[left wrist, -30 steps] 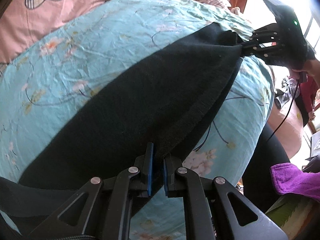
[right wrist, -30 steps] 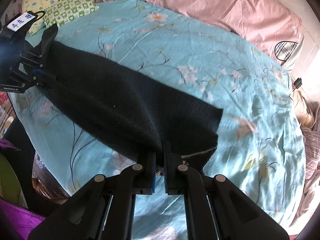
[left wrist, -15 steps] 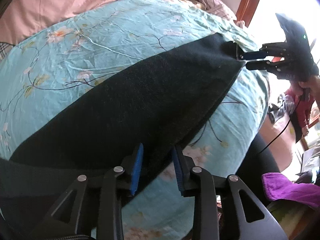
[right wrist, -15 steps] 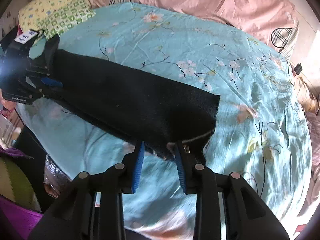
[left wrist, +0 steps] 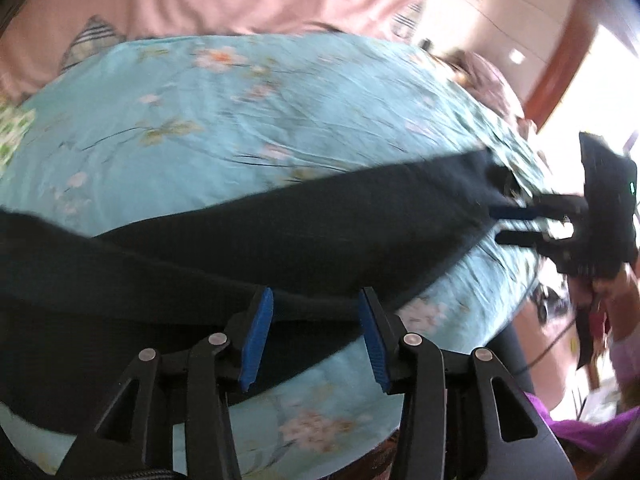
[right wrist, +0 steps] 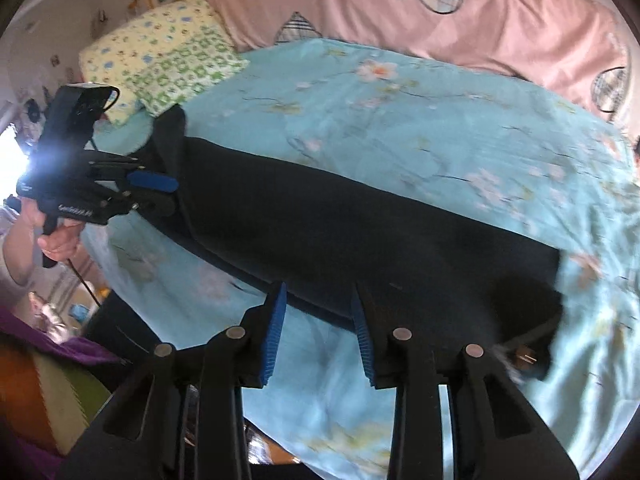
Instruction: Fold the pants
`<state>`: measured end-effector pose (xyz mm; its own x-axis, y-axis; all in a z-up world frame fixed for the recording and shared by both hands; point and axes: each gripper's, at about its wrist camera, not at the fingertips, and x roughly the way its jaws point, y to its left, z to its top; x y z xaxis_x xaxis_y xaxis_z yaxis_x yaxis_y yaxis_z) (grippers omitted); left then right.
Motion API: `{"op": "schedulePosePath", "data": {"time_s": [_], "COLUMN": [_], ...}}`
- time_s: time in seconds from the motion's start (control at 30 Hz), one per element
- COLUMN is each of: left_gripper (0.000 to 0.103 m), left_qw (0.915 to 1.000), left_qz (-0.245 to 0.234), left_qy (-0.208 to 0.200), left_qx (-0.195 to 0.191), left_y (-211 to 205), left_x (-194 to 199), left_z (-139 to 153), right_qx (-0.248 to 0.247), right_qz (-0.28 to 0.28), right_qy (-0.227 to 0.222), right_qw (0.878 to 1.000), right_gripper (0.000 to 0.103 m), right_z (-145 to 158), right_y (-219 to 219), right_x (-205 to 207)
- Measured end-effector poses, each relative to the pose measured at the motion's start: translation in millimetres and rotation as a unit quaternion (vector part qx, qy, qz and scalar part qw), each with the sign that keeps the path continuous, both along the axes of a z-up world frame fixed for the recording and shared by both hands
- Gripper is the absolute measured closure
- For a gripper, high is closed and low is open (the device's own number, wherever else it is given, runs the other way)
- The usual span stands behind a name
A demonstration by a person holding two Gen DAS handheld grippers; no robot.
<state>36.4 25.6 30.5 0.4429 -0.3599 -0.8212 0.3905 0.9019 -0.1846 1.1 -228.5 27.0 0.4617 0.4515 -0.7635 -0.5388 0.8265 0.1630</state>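
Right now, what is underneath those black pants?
The black pants lie flat on a light blue floral bedsheet, which shows all around them. Both the left gripper and right gripper are open, holding nothing. Whatever lies directly beneath the fabric is covered.

Teal floral sheet [right wrist: 400, 128] ahead; pink quilt [right wrist: 500, 20] beyond; yellow-green pillow [right wrist: 160, 60] far left; purple cloth [left wrist: 580, 432] lower right.
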Motion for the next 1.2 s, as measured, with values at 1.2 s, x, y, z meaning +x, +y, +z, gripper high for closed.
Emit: {"op": "schedulePosePath", "data": {"time_s": [1.2], "left_gripper": [0.043], "left_qw": [0.9167], "left_qz": [0.260], "left_qy": [0.285], "left_qx": [0.105], "left_y": [167.0], "left_x": [197.0], "left_z": [-20.2], "right_qx": [0.097], "right_qz": [0.211], "right_qy": [0.055], "right_qw": [0.971], "right_gripper": [0.054], "right_z": [-18.8], "right_y": [183.3], "right_x": [72.9]}}
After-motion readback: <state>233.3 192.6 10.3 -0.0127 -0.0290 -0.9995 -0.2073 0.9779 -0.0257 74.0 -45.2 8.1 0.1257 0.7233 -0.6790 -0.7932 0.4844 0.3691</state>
